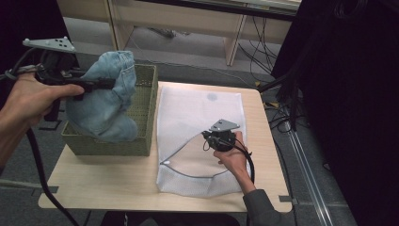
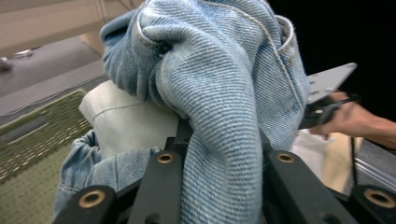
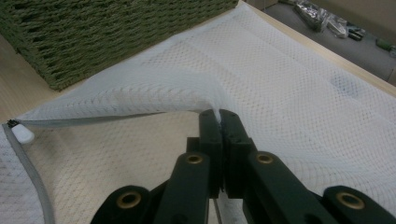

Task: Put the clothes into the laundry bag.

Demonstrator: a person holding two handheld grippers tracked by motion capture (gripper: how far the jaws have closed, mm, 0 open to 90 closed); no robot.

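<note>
Left gripper (image 1: pixel 106 84): jaws are pinching shut on a bunched fold of the jeans (image 1: pixel 106 96), denim squeezed between the two black jaws in the left gripper view, cloth draping over and in front of them. The jeans (image 2: pixel 219 93) are light blue, being held up off the basket floor, the bulk hanging down into and over the green woven basket (image 1: pixel 146 99). A pale inside pocket lining (image 2: pixel 126 123) is showing under the fold in the left gripper view. The left hand (image 1: pixel 33 96) is gripping the tool from the left edge of the high view, cable trailing down past the table edge.

Right gripper (image 1: pixel 210 136): jaws are closed tight on the upper edge of the white mesh laundry bag (image 1: pixel 200 117), a thin strip of mesh caught between the tips in the right gripper view (image 3: pixel 219 116). It is lifting that edge so the bag mouth is gaping in an arc. The grey zipper (image 3: pixel 84 120) is running along the opening, its white pull (image 3: pixel 22 134) lying at the left end. The right hand (image 1: pixel 233 157) is resting over the lower part of the bag.

The bag is lying flat on the wooden table (image 1: pixel 108 183), just beside the basket on its right, touching or nearly so. The basket is sitting on the table's left part.
</note>
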